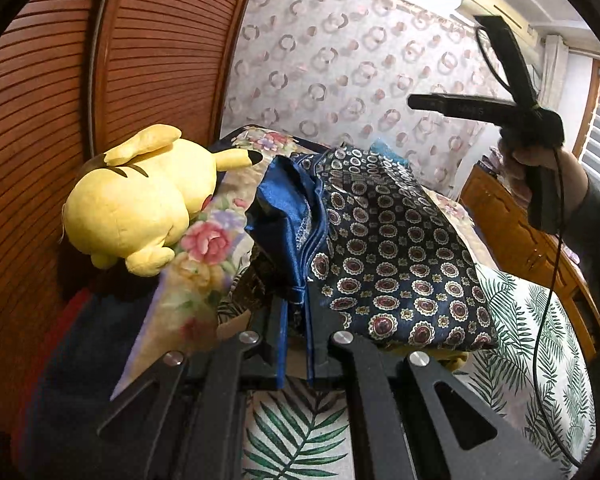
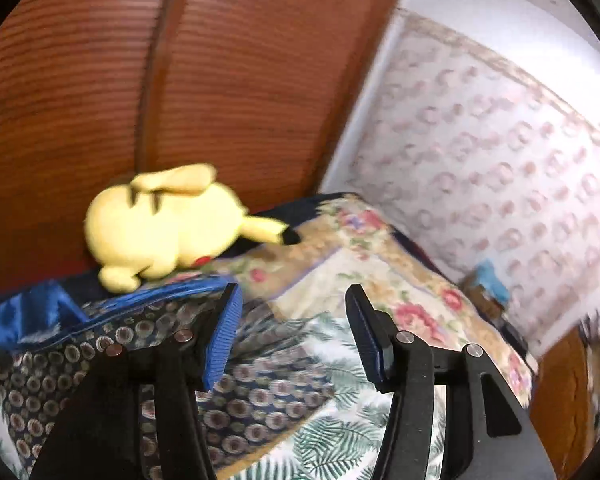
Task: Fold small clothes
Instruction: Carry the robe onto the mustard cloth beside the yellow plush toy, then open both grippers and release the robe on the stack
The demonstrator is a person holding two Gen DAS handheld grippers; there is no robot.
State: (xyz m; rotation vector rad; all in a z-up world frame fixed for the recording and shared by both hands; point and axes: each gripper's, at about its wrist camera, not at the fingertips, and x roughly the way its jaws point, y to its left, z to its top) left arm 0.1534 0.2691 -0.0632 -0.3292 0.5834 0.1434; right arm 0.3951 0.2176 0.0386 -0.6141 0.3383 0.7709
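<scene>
My left gripper clamps blue patterned garment by edge, anchoring it for fold; right gripper open, empty, above bed.

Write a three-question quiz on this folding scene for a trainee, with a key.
1. True or false: the left gripper is shut on the blue patterned garment.
2. What lies on the floral quilt, left of the garment?
A. a yellow plush toy
B. a pillow
C. a basket
3. Fill in: the right gripper is ____ and holds nothing.

Key:
1. True; blue hem fabric is pinched between its jaws.
2. A, the yellow plush toy.
3. Open; its jaws stand apart over the leaf-print sheet.
</scene>
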